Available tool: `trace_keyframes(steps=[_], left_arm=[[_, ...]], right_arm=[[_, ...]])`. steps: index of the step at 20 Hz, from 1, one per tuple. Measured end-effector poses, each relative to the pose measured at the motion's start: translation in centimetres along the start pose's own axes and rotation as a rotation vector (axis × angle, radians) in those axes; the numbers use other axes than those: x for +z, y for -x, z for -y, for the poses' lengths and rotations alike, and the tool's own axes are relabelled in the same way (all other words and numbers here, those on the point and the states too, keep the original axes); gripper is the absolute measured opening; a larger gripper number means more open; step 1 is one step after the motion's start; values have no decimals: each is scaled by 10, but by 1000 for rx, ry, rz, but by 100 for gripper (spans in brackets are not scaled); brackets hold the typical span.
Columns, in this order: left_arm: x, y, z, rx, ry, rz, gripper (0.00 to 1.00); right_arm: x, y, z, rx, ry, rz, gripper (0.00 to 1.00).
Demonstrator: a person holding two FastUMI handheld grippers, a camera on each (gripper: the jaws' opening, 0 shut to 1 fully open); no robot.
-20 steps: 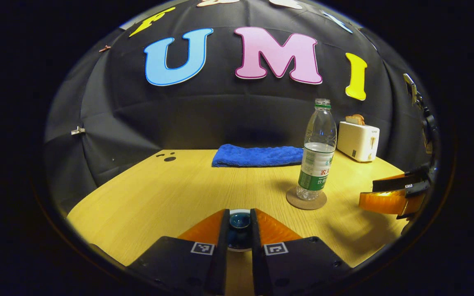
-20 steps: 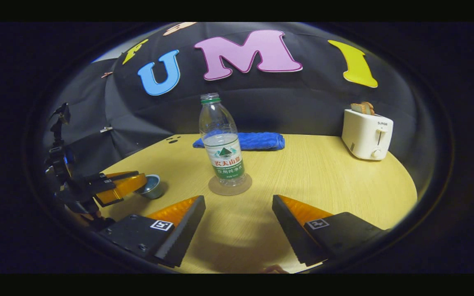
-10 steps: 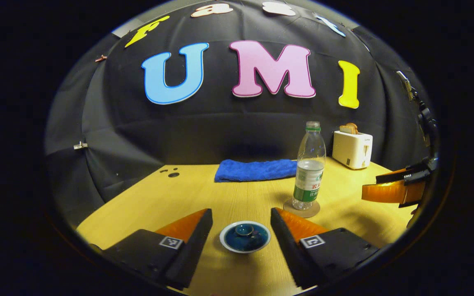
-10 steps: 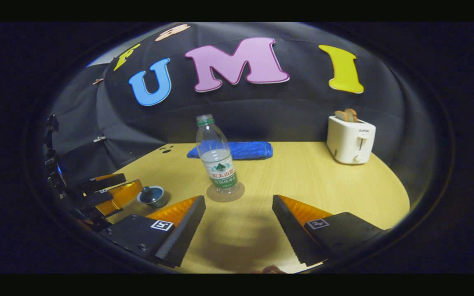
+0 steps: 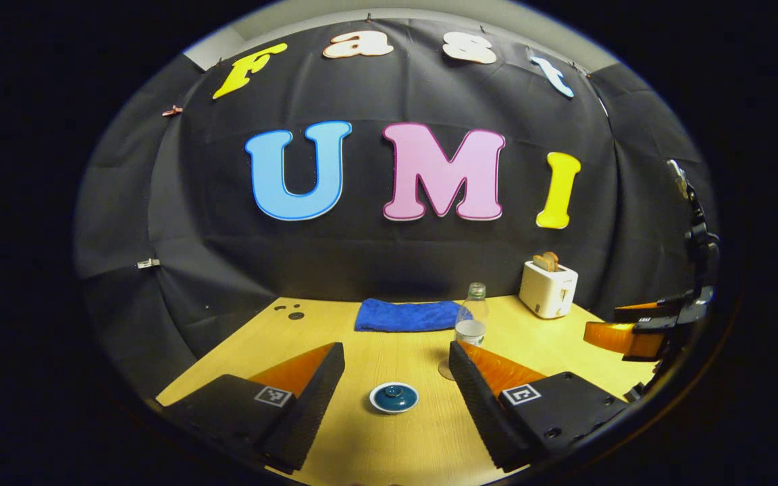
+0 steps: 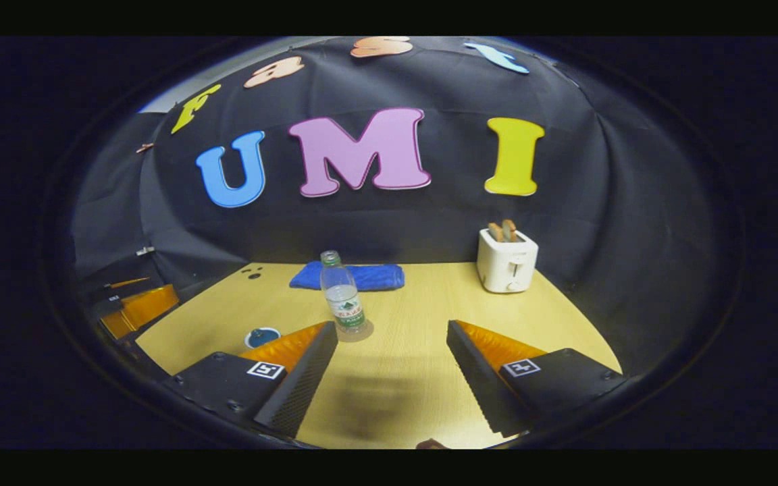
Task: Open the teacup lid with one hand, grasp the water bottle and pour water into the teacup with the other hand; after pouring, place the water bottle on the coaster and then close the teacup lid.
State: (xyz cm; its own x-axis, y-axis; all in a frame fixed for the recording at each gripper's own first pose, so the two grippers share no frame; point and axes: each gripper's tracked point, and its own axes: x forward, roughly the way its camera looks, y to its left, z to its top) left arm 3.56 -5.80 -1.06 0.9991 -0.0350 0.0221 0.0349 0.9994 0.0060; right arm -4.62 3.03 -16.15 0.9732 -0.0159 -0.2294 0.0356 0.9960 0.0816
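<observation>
Both my grippers have pulled back since 1 s ago: my left gripper (image 5: 396, 378), then pinched on the lid, is spread wide and empty; my right gripper (image 6: 392, 364) stays spread, empty. Teacup (image 5: 394, 397), lid on, sits near on the table (image 5: 335, 324). Water bottle (image 6: 342, 302) stands upright on the coaster (image 6: 362, 332), neck up, right of the teacup.
</observation>
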Motion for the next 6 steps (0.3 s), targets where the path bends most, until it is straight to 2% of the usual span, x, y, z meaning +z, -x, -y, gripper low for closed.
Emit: trace_keyframes(steps=[3,6], left_arm=[[27,29,-9,-9,-31,43,97],[48,48,-19,-23,-106,100,97]], right_arm=[[13,33,-12,-19,-4,17,100],[28,61,-21,-43,13,49,100]])
